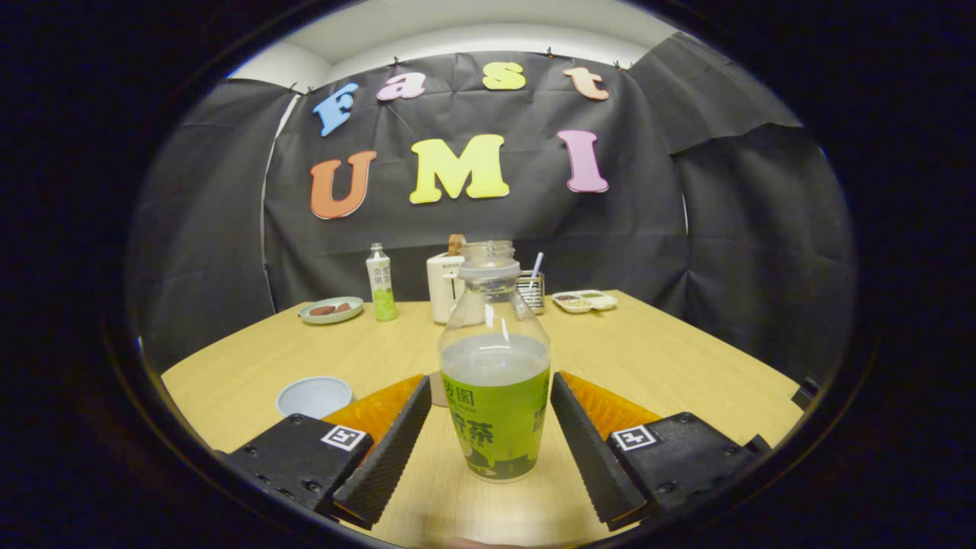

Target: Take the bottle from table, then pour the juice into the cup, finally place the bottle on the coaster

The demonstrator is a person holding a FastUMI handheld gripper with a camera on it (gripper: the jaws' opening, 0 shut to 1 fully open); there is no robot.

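We hold the gripper [492, 435] level with the table [671, 358], its 2 fingers spread apart on either side of the uncapped bottle [496, 381], not yet pressing it. The bottle stands upright between them, ready for clamping. The cup [314, 396] waits just left.

The gripper [492, 427] was held low and level, pointing forward. Its jaws stood wide apart, each splayed slightly outward, pressing on nothing.
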